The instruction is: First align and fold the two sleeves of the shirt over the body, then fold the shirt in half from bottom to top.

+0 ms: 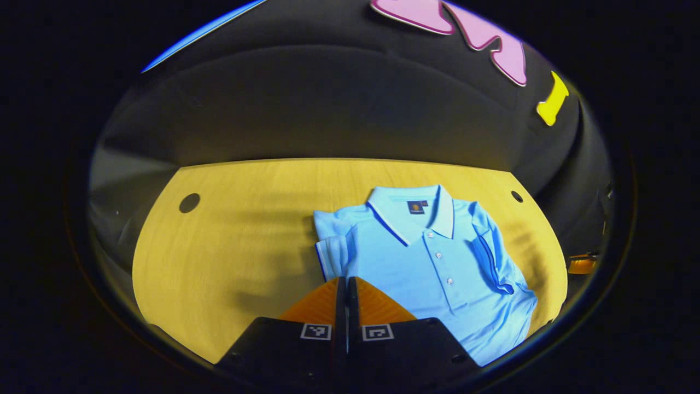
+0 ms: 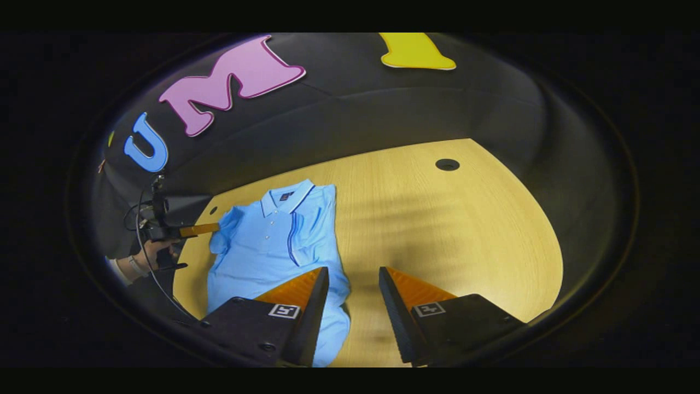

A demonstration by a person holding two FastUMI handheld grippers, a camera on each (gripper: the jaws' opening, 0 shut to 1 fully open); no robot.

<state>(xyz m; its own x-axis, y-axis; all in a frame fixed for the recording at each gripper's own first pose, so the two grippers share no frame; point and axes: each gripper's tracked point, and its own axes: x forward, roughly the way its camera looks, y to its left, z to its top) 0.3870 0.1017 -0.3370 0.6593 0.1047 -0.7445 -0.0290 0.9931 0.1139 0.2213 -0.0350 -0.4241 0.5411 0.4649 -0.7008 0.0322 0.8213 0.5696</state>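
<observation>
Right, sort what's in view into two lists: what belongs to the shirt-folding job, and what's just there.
Belongs to the job:
- light blue polo shirt, both sleeves already folded over the body
- left tool, fingers together, holding nothing
- right tool, fingers apart, over the shirt's edge

Just there:
- wooden table
- round cable holes in the table

A light blue shirt (image 1: 432, 262) with dark blue and white trim lies on a yellow wood-grain table (image 1: 235, 241).
</observation>
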